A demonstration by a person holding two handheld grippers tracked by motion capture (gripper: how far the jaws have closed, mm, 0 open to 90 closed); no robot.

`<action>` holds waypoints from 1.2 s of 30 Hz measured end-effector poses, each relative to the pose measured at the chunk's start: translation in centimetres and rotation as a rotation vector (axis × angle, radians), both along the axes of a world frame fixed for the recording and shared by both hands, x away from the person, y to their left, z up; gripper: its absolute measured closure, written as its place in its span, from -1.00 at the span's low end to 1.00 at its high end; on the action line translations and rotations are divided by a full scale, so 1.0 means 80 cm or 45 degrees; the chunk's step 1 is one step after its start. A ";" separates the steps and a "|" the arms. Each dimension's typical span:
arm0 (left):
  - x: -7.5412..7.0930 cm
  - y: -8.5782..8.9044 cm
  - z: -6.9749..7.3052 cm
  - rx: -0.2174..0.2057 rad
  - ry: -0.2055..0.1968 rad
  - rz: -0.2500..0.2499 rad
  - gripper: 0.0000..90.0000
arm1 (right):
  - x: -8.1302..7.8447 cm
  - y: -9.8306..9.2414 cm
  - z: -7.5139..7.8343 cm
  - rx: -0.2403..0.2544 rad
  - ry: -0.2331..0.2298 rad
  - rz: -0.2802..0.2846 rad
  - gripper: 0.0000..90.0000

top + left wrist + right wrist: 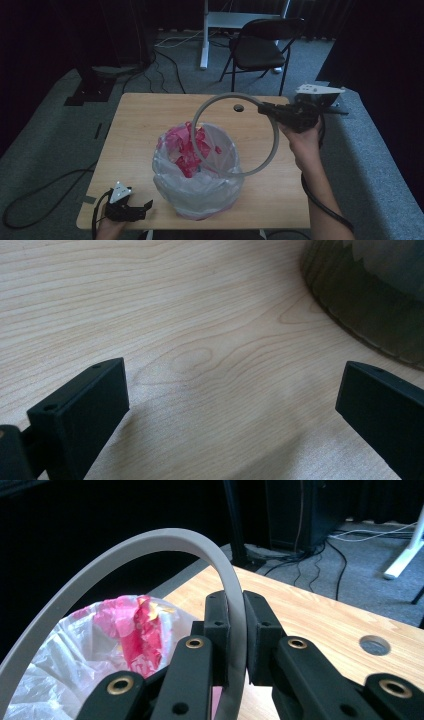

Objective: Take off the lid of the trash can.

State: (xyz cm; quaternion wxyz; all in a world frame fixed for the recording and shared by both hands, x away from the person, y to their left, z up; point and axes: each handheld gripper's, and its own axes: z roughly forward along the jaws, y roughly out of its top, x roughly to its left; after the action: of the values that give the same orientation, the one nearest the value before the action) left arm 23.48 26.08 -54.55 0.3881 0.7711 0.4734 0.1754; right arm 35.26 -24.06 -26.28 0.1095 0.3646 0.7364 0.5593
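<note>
Left gripper (pixel 131 207), jaws spread and empty, rests on the table (pixel 140 125) beside the lined bin (pixel 197 172). Right gripper (pixel 270 110) clamps the grey ring (pixel 273 145), tilted above the bin. Judged step: ring in transit; next, level and seat it over the bag rim.

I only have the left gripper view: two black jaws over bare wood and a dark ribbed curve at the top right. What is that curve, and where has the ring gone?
Observer: The curve is the bin, lined with a clear plastic bag; it stands mid-table, right of the left gripper.
Operator: And the ring?
Observer: The right gripper is shut on the grey ring, holding it tilted in the air above the bin's far right side.
Operator: Is anything in the bin?
Observer: Yes, crumpled pink and red wrappers lie inside the bag.
Operator: Is my left gripper holding anything?
Observer: No, its jaws stand open and empty, low over the table near the front left corner.
</note>
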 end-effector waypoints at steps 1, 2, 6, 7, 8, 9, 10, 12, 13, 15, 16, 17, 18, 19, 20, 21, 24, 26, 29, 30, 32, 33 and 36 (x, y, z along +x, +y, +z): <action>0.000 0.000 0.000 -0.003 -0.001 0.001 -0.99 | -0.001 -0.005 0.000 0.008 -0.001 -0.010 0.83; 0.000 0.000 0.000 -0.002 0.001 0.003 -0.99 | -0.001 -0.010 0.000 0.010 -0.002 -0.021 0.82; 0.000 0.000 0.000 -0.001 0.002 0.003 -0.99 | -0.004 -0.029 0.002 0.027 -0.002 -0.074 0.83; 0.000 0.000 0.000 0.000 0.001 0.000 -0.99 | -0.004 -0.035 0.002 0.028 -0.003 -0.088 0.83; 0.000 0.000 0.000 0.004 0.002 -0.001 -0.99 | -0.004 -0.039 0.002 0.029 -0.001 -0.098 0.83; 0.000 0.000 0.000 0.007 0.002 -0.001 -0.99 | -0.004 -0.045 0.001 0.034 0.001 -0.115 0.83; 0.000 0.000 0.000 0.008 0.003 -0.004 -0.99 | -0.004 -0.049 0.001 0.037 0.004 -0.131 0.83; 0.000 0.000 0.000 0.009 0.001 -0.004 -0.99 | -0.005 -0.059 -0.001 0.041 0.008 -0.155 0.83; 0.000 0.000 0.000 0.010 0.002 -0.003 -0.99 | -0.005 -0.063 -0.002 0.044 0.010 -0.168 0.83; 0.000 0.000 0.000 0.009 0.001 -0.002 -0.99 | -0.007 -0.073 -0.004 0.047 0.008 -0.192 0.83; 0.000 0.000 0.000 0.009 0.002 -0.002 -0.99 | -0.008 -0.078 -0.005 0.049 0.007 -0.207 0.83; 0.000 0.000 0.000 0.010 0.002 -0.002 -0.99 | -0.009 -0.083 -0.005 0.048 0.007 -0.218 0.82; 0.000 0.000 0.000 0.009 0.002 -0.002 -0.99 | -0.010 -0.088 -0.007 0.051 0.006 -0.232 0.82; 0.000 0.000 0.000 0.009 0.002 -0.002 -0.99 | -0.011 -0.093 -0.008 0.057 0.007 -0.243 0.82; 0.000 -0.001 0.000 0.007 0.003 0.001 -0.99 | -0.011 -0.098 -0.009 0.057 0.010 -0.251 0.82; 0.000 0.000 0.000 0.006 0.002 0.001 -0.99 | -0.012 -0.102 -0.011 0.059 0.014 -0.263 0.83; 0.000 0.000 0.000 0.007 0.003 0.002 -0.99 | -0.014 -0.114 -0.016 0.059 0.024 -0.286 0.83; 0.000 -0.001 0.000 0.008 0.002 0.003 -0.99 | -0.015 -0.120 -0.021 0.056 0.031 -0.306 0.83; 0.000 -0.001 0.000 0.009 0.002 0.002 -0.99 | -0.015 -0.128 -0.030 0.057 0.052 -0.320 0.82; 0.000 -0.001 0.000 0.011 0.002 0.002 -0.99 | -0.015 -0.130 -0.034 0.054 0.061 -0.325 0.82; 0.000 -0.001 0.000 0.012 0.001 0.001 -0.99 | -0.015 -0.134 -0.041 0.054 0.072 -0.337 0.83; 0.000 -0.001 0.000 0.012 0.002 0.002 -0.99 | -0.015 -0.135 -0.044 0.053 0.074 -0.342 0.82; 0.000 -0.001 0.000 0.010 0.003 0.003 -0.99 | -0.015 -0.139 -0.054 0.051 0.092 -0.353 0.82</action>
State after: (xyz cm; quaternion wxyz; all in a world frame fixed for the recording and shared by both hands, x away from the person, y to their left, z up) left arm 23.48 26.02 -54.55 0.3843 0.7722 0.4742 0.1766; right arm 34.07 -35.18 -30.61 0.1520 0.4847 0.6711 0.5400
